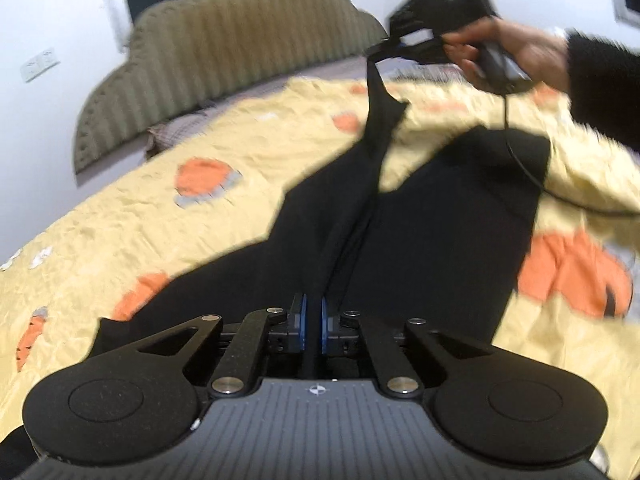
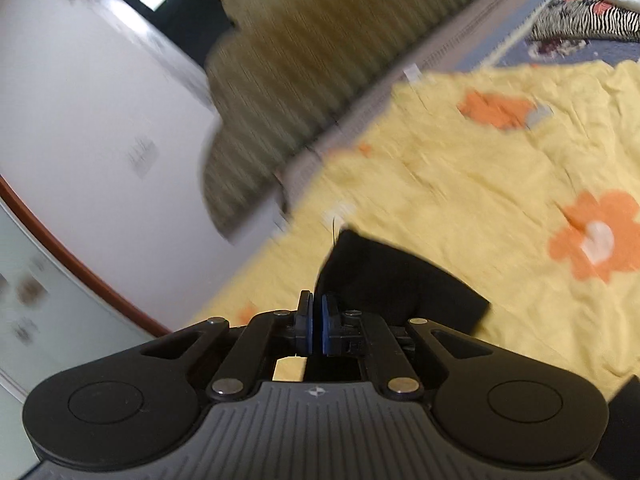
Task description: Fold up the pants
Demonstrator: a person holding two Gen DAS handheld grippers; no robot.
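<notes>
Black pants [image 1: 420, 240] lie spread on a yellow bedspread [image 1: 160, 208] with orange flowers. My left gripper [image 1: 313, 320] is shut on a fold of the pants near the waist end. A taut ridge of cloth runs from it up to my right gripper [image 1: 380, 50], which is held in a hand and is shut on a pant-leg end lifted above the bed. In the right wrist view my right gripper [image 2: 316, 326] is shut on the black cloth [image 2: 392, 280], which hangs out to the right over the bedspread [image 2: 460, 200].
An olive ribbed scalloped headboard [image 1: 224, 52] stands against the white wall behind the bed. A black cable [image 1: 532, 176] trails from the right gripper over the pants. A zebra-striped cloth [image 2: 584, 20] lies at the far right in the right wrist view.
</notes>
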